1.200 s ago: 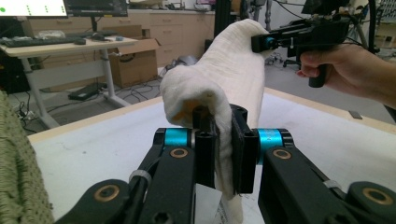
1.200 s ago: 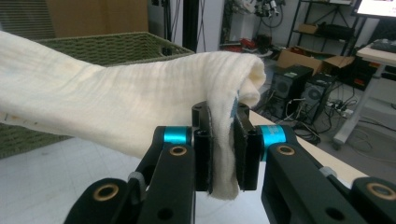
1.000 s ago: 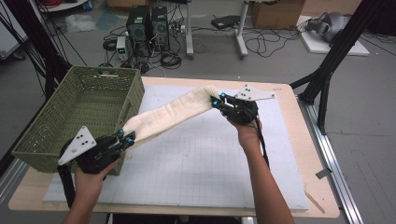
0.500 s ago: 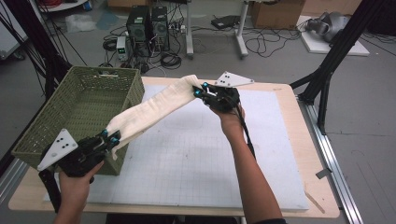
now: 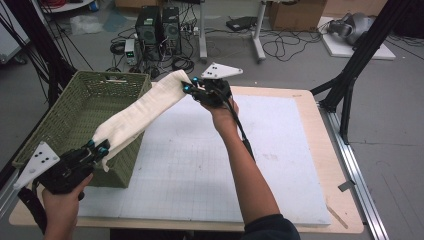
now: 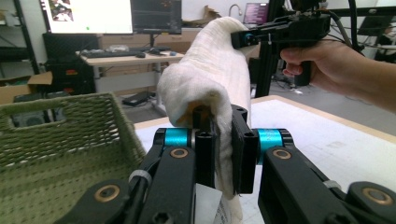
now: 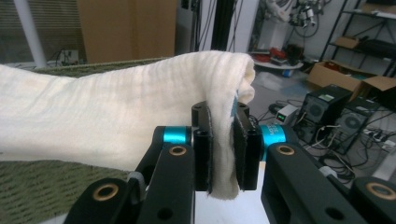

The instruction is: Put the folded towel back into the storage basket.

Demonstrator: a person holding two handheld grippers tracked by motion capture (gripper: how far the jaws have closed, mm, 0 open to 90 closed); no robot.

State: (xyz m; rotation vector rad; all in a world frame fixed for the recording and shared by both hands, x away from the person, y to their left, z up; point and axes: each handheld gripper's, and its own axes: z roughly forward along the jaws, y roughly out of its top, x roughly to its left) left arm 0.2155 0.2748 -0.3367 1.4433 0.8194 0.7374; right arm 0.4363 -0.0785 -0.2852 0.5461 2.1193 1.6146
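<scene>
A folded cream towel [image 5: 142, 110] hangs stretched in the air between my two grippers, above the right wall of a green woven basket [image 5: 60, 131]. My left gripper [image 5: 97, 149] is shut on the towel's near end, by the basket's front right corner. My right gripper [image 5: 192, 89] is shut on the far end, above the table's back edge. In the left gripper view the towel [image 6: 210, 79] rises from my left gripper [image 6: 225, 154] toward the other hand. In the right gripper view the towel [image 7: 107, 126] runs left from my right gripper [image 7: 223, 154] over the basket [image 7: 51, 191].
A white gridded mat [image 5: 210, 165] covers the wooden table [image 5: 325, 150]. The basket stands at the table's left side. Black frame legs [image 5: 360, 60] stand beyond the right edge. Computers and cables [image 5: 160, 30] lie on the floor behind.
Both grippers have carried the towel leftward, and the towel has risen. Its near end now hangs at the basket's front right corner and its far end is nearer the basket's back corner.
</scene>
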